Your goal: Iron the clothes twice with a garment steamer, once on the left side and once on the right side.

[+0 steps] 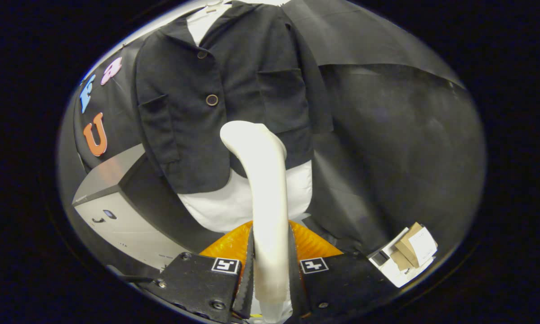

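Item: tongs (271,265) — closing narrowly on the garment steamer (263,189), both fingers (246,270) pressing on its pale handle from either side. The steamer is rising from between the fingers and curving over at the top, its head (245,135) meeting the lower front of the jacket (234,99), just below the lower button (211,100); actual contact cannot be told.

Step in hand, by judgement: a pass over the garment is being made near its middle hem, slightly toward the side with the larger patch pocket (282,101). Which of the two passes this is cannot be told. The next move is calling for a steady stroke along one front panel, the head kept flat against the cloth, then the same on the other panel.

Item: jacket — dark, hanging upright beyond the fingers against the booth's black wall, buttoned, collar open, a pocket on each front. A white garment (234,204) is showing beneath its hem.

Sundries: a grey box-like unit (117,211) standing to one side; an orange part (227,245) lying just ahead of the fingers; small cardboard pieces (409,252) on a white block to the other side.
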The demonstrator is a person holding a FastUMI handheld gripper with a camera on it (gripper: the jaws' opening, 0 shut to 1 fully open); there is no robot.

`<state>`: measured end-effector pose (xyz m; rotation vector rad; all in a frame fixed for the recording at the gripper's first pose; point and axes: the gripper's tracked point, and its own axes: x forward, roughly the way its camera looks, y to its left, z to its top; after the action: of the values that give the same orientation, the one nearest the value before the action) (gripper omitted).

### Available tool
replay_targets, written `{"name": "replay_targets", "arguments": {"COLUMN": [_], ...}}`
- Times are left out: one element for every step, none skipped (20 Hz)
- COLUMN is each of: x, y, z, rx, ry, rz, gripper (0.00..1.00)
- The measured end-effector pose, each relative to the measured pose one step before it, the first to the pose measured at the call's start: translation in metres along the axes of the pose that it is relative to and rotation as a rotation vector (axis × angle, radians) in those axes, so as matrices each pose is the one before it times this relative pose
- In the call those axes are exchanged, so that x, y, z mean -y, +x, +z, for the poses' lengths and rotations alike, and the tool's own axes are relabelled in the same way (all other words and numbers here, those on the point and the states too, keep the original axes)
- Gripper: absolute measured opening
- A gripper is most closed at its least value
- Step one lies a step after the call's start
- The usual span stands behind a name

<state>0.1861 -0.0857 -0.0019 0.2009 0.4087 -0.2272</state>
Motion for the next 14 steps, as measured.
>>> {"name": "replay_targets", "arguments": {"x": [-0.00596,-0.00599,-0.00655,-0.00879,-0.00946,-0.01155,-0.01028,-0.00990,-0.00894,-0.01388,-0.01104,-0.00908,-0.00619,-0.00888], "y": [-0.01580,-0.01640,-0.01657,-0.01691,-0.01779,-0.01613,-0.01452,-0.01366,-0.01413,-0.01176,-0.01028,-0.01099,-0.01006,-0.00846], "z": [-0.00709,-0.00588,-0.00677,-0.00580,-0.00631,-0.00485,-0.00364,-0.00182,-0.00479,-0.00356,-0.00510,-0.00487,-0.00525,-0.00543], "rx": [0.00996,0.00789,0.00740,0.00208,-0.00235,-0.00090,0.01063,0.01125,0.00384,-0.00101,-0.00971,-0.00734,-0.00428,-0.00204], "ry": [-0.00426,-0.00655,-0.01121,-0.01157,-0.01613,-0.01119,-0.00128,-0.00261,-0.00467,-0.00158,-0.01257,-0.01117,-0.01549,-0.01395], "rz": [-0.00209,-0.00278,-0.00020,0.00518,0.00982,0.01218,0.00607,0.00070,0.01342,0.03079,0.02928,0.01519,0.01254,0.01755], "gripper": [0.36,0.36,0.36,0.36,0.36,0.36,0.36,0.36,0.36,0.36,0.36,0.36,0.36,0.36]}}
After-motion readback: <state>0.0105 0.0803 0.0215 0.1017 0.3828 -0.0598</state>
